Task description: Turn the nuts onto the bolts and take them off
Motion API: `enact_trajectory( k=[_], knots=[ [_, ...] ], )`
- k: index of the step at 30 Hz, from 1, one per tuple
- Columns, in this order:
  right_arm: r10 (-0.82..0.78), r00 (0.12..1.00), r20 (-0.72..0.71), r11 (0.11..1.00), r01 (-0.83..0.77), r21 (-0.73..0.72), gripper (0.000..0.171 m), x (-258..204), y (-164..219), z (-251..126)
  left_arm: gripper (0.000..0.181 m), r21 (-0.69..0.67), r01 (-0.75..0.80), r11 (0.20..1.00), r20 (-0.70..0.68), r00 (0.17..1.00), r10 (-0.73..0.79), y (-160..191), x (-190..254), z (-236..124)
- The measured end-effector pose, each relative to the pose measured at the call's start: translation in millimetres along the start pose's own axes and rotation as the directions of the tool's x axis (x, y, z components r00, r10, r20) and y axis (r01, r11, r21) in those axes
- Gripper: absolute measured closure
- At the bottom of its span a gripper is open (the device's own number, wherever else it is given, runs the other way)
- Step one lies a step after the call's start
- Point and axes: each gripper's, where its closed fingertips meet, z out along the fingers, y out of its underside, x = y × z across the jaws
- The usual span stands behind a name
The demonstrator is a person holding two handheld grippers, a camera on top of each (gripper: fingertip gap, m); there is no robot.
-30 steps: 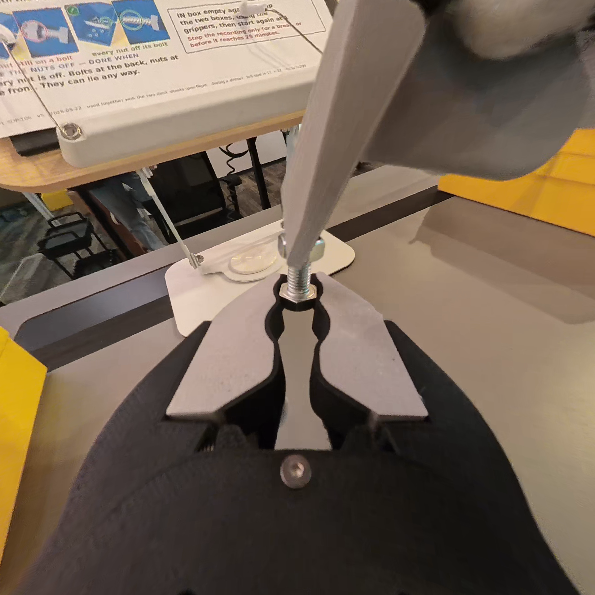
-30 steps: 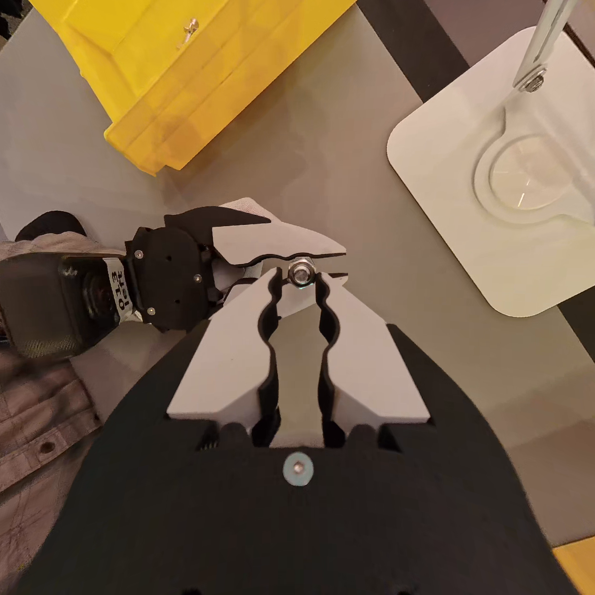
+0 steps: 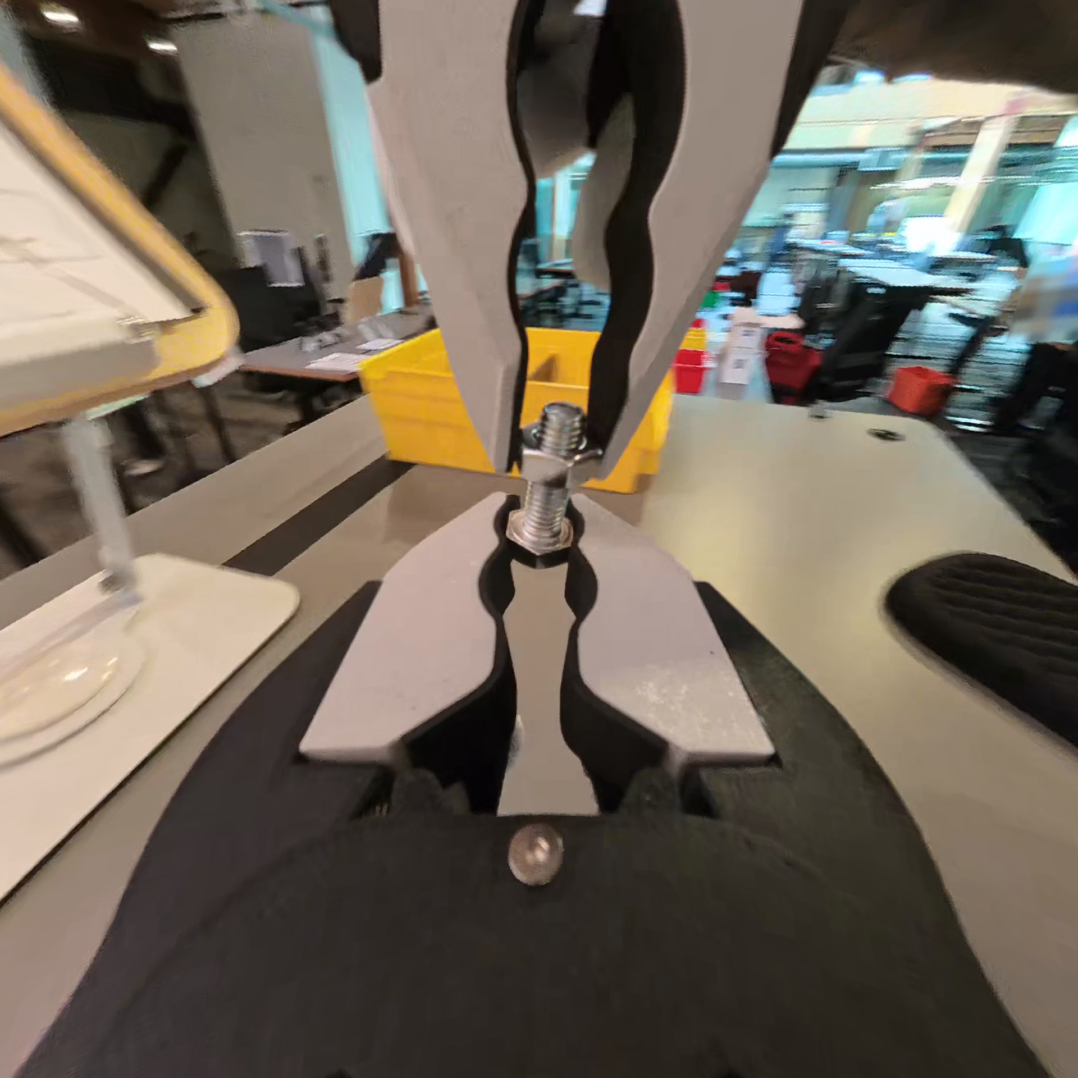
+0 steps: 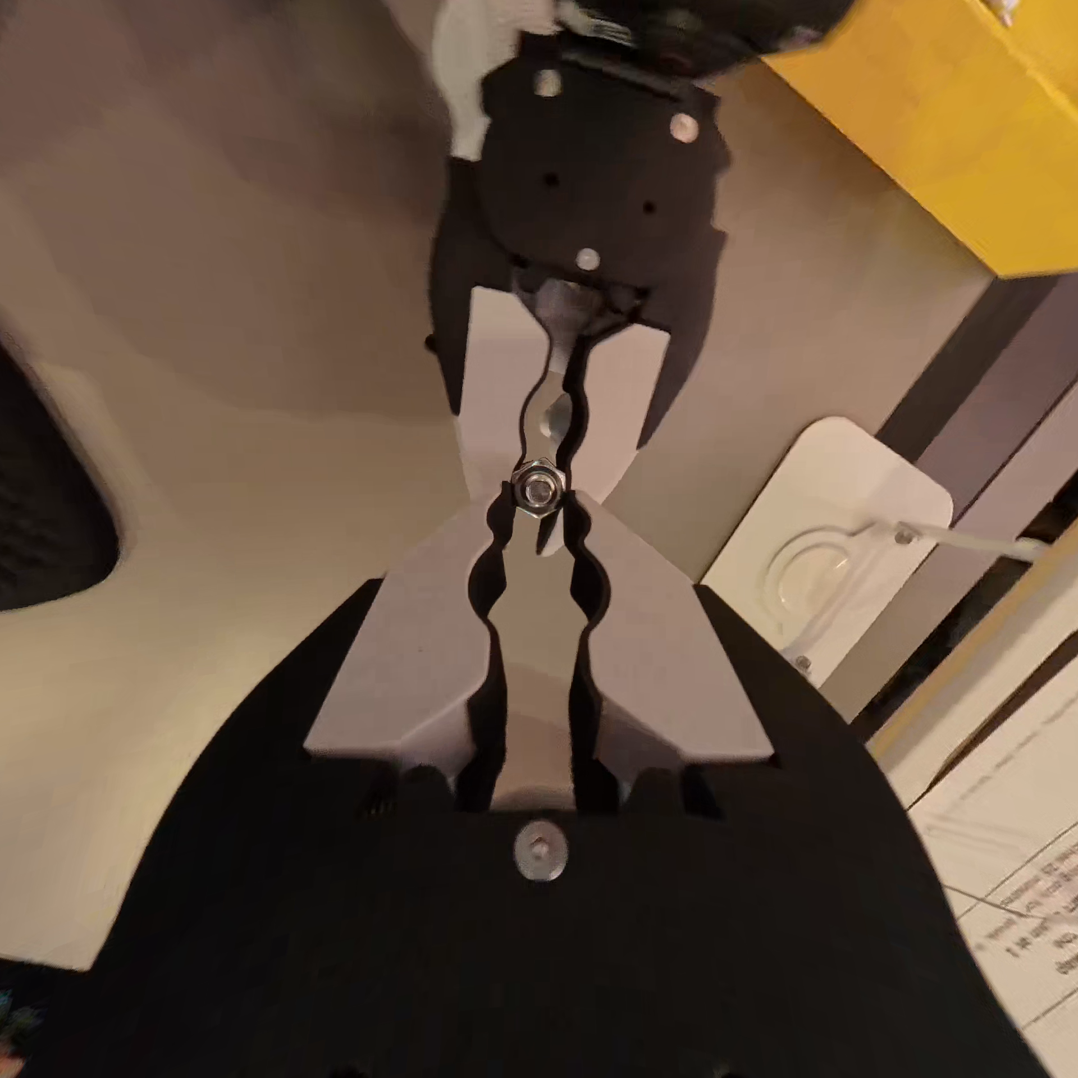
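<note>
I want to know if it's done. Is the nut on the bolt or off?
On. The nut sits around the bolt, threads showing above and below it.

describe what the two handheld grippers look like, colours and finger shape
Both look alike. The left gripper and right gripper each have a rounded matte black body with one silver screw at its centre. Two flat, light grey fingers taper to the tip, each lined with a wavy black inner pad. No cables show.

Open-plan workshop or lab floor. Grey counter (image 3: 787, 525) up front, yellow parts bin (image 3: 431, 402) on it. Rows of work desks (image 3: 892, 286) behind, red bins (image 3: 921, 388) on floor, desk-lamp base (image 3: 192, 618) at left.
</note>
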Motion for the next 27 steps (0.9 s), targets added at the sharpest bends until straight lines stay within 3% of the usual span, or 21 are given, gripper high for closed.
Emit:
enact_trajectory(
  k=[5,9,12,16,17,21,24,27],
  knots=[
    [-0.206,0.978,0.043,0.976,0.208,-0.058,0.156,-41.5,-19.8,-13.3,0.167,0.021,0.009,1.000,-0.329,0.944,-0.002,-12.2,57.9,-8.6],
    [-0.388,0.919,0.072,0.912,0.394,-0.113,0.155,-72.2,-35.8,-17.4,0.168,0.014,0.048,0.999,-0.566,0.824,-0.032,-15.8,102.2,-22.5],
    [-0.456,0.887,0.074,0.871,0.462,-0.169,0.155,-83.3,-41.3,-19.6,0.167,0.019,0.059,0.998,-0.625,0.780,-0.034,-17.6,116.1,-26.6],
    [-0.343,0.938,0.046,0.915,0.345,-0.210,0.154,-75.1,-28.4,-19.3,0.167,0.043,0.040,0.998,-0.520,0.854,-0.012,-17.1,100.3,-14.6],
    [-0.301,0.953,0.026,0.928,0.299,-0.221,0.144,-69.3,-22.2,-19.5,0.167,0.057,0.047,0.997,-0.486,0.874,-0.013,-18.6,93.6,-12.5],
    [0.053,0.990,-0.128,0.994,-0.065,-0.093,0.131,-36.8,-14.4,-24.2,0.167,0.091,0.018,0.996,-0.280,0.960,0.008,-18.6,59.9,-2.2],
    [0.392,0.908,-0.150,0.919,-0.394,0.017,0.125,-20.1,0.0,-27.4,0.168,0.082,0.003,0.997,-0.096,0.995,0.005,-11.3,32.8,6.5],
    [0.597,0.795,-0.105,0.802,-0.590,0.096,0.123,-17.3,11.2,-24.1,0.167,0.031,-0.032,0.999,0.082,0.996,0.029,1.8,11.0,13.9]
  ],
)
